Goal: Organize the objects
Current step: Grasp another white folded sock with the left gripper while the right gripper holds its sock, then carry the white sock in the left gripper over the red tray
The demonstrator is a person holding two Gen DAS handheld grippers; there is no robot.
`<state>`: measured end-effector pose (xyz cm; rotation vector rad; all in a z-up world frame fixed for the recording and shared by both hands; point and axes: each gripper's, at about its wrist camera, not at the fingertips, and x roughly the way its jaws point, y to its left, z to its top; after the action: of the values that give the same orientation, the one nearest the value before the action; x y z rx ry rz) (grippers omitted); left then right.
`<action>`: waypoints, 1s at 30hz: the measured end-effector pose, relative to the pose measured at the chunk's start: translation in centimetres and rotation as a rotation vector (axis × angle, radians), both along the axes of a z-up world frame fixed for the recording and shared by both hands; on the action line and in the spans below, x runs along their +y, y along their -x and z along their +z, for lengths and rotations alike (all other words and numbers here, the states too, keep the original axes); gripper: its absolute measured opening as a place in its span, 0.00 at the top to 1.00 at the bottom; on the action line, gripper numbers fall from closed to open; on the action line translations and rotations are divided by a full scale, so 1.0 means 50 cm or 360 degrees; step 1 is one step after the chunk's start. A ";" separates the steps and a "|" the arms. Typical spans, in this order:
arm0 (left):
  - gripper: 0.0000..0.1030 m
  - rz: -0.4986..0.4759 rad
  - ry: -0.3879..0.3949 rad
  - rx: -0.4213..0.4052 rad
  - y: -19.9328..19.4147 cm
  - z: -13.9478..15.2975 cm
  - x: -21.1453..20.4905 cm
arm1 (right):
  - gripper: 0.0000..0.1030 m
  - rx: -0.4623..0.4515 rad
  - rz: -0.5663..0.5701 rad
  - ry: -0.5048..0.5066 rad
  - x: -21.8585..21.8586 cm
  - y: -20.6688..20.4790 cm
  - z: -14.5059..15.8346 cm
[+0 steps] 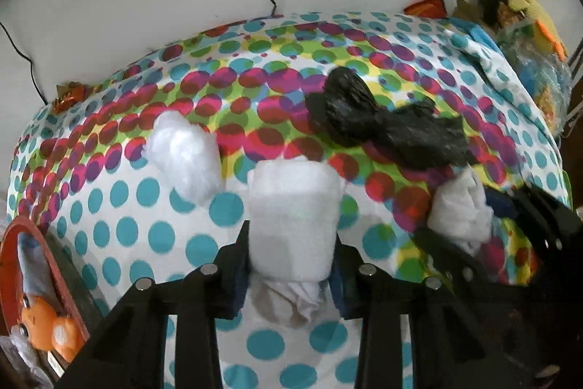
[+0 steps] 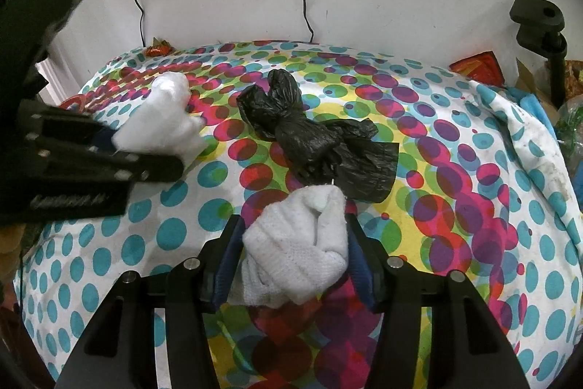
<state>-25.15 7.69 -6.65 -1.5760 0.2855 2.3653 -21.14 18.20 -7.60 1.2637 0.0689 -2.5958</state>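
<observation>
My left gripper (image 1: 291, 265) clamps a white foam block (image 1: 293, 217) over the dotted cloth (image 1: 120, 206). Cotton wad (image 1: 184, 159) just left, black plastic bag (image 1: 382, 130) beyond; right gripper (image 1: 510, 236) holds white cloth (image 1: 461, 210).

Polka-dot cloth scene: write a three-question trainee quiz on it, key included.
1. True or false: the black plastic bag lies on the polka-dot cloth, held by neither tool.
2. What does the right tool grip? A) white knitted cloth B) orange toy C) power plug
3. Fill in: the left tool is closed on a white ____ block.

Key: 1 true; 2 A, the white knitted cloth; 3 foam. A loose cotton tuft lies beside that block.
</observation>
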 end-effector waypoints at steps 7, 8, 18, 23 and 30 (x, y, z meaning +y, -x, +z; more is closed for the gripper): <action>0.65 0.0013 -0.0067 -0.0013 -0.062 0.019 -0.015 | 0.48 0.0002 0.0001 -0.0032 -0.005 0.001 -0.001; 0.65 0.0007 -0.0064 -0.0004 -0.072 0.023 -0.015 | 0.48 0.0002 0.0002 -0.0037 -0.005 0.001 -0.001; 0.65 -0.0007 -0.0043 0.0096 -0.150 0.051 -0.021 | 0.47 0.0005 0.0007 -0.0077 -0.012 0.000 -0.002; 0.65 -0.0002 -0.0062 0.0089 -0.193 0.057 -0.039 | 0.47 0.0006 0.0009 -0.0099 -0.015 0.001 -0.003; 0.65 0.0008 -0.0010 0.0134 -0.243 0.074 -0.073 | 0.47 0.0007 0.0009 -0.0109 -0.017 0.001 -0.002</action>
<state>-13.01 4.02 -2.93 -1.4782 0.2920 2.4381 -21.17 17.37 -7.71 1.2792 0.1631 -2.6122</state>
